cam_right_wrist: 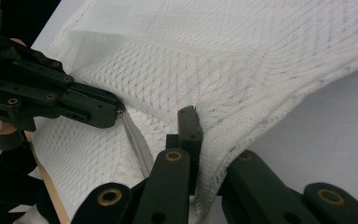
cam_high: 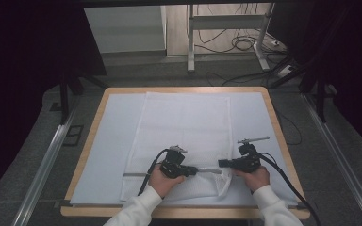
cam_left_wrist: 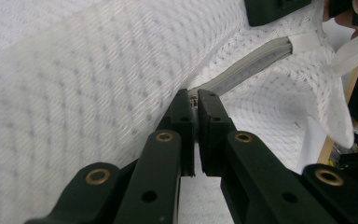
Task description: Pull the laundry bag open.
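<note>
A white waffle-weave towel (cam_high: 184, 122) lies lengthwise on the table, with a grey stripe (cam_high: 209, 171) near its front end. My left gripper (cam_high: 199, 170) points right and is shut on the towel by that stripe. In the left gripper view its jaws (cam_left_wrist: 195, 100) pinch a raised fold of towel (cam_left_wrist: 74, 70) at the grey stripe (cam_left_wrist: 256, 65). My right gripper (cam_high: 220, 163) points left, facing the other one, and is shut on the towel's front right part. In the right gripper view, the towel (cam_right_wrist: 261, 46) drapes over one jaw of my right gripper (cam_right_wrist: 200, 126), and the left gripper (cam_right_wrist: 51, 93) is close by.
The towel rests on a pale mat (cam_high: 108, 141) over a wooden table (cam_high: 88, 136). Behind the table stand a metal desk frame (cam_high: 191, 42) and loose cables (cam_high: 245, 44) on the floor. Metal rails (cam_high: 42, 169) run along both sides.
</note>
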The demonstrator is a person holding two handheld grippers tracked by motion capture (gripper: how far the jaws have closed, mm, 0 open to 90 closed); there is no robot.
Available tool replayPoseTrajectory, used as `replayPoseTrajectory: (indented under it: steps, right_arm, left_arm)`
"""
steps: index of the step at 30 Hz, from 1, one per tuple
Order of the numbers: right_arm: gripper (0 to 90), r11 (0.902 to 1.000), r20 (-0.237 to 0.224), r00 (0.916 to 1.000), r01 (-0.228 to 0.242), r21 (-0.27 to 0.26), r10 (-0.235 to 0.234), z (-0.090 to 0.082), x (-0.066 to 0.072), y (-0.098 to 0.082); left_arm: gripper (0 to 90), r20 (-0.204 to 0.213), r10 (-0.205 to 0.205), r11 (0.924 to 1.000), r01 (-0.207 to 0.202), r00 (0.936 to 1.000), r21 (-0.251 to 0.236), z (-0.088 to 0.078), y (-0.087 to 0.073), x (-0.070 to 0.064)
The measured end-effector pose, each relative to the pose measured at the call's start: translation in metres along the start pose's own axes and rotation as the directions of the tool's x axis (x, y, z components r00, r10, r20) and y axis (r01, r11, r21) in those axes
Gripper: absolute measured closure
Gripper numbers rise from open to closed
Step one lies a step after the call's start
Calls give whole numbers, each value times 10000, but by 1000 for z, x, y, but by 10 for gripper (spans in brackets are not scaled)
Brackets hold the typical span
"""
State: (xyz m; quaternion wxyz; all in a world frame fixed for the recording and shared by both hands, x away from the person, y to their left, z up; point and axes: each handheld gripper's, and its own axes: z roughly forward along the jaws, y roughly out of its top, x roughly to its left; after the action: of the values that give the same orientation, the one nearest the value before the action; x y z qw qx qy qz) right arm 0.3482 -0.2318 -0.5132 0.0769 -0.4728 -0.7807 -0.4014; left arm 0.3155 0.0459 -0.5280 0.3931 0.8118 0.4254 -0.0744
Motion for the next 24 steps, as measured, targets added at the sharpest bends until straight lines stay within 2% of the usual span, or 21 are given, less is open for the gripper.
replayPoseTrajectory:
  steps: [9,24]
  right_arm:
    - [883,10000,38,10000,-1,44,1,2,0,0]
    - [883,9999,38,10000,22,121,-23,3,-1,-1]
  left_arm:
    - [864,76,-116,9999,115,9999,59,-5,-6,7]
    - [863,76,-208,9998,208,9998,76,-6,-7,9]
